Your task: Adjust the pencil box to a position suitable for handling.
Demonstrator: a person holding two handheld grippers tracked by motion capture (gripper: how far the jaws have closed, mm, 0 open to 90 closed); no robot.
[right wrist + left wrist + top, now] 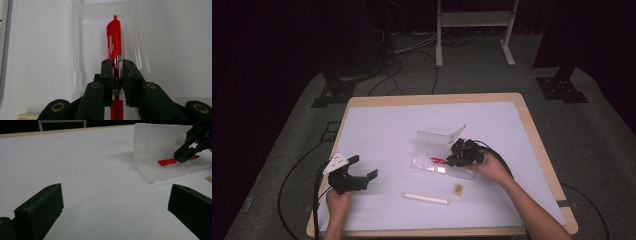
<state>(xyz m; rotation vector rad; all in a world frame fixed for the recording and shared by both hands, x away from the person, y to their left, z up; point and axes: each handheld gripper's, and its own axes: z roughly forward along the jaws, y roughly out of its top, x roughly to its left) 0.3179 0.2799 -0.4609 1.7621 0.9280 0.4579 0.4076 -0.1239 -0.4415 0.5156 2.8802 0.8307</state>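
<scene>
The slim red plastic pen [114, 37] is sitting clamped between the two black jaws of the right gripper [116, 65], its capped end sticking out beyond the jaw tips toward twelve o'clock in the right gripper view and its barrel running back under the gripper toward six. The pads are pressing on the pen's clear middle section from both sides, so this claw is clenched on the pen. The pen is lying along the tray of the clear plastic hinged case [82, 50], low over or on its floor; whether it is touching I cannot tell.

In the high view the right gripper [451, 160] is pointing toward nine o'clock, with the pen's red tip [438, 160] showing over the case [424, 162], whose lid is standing open at twelve o'clock. The right hand [492, 167] is coming in from five o'clock, forearm angled across the table.

The left gripper [362, 167] is resting well apart at eight o'clock from the case, jaws spread wide with nothing between them, released. At six o'clock from the case are lying a white cylindrical stick [426, 199] and a small tan block [457, 189] on the white table mat [387, 125].
</scene>
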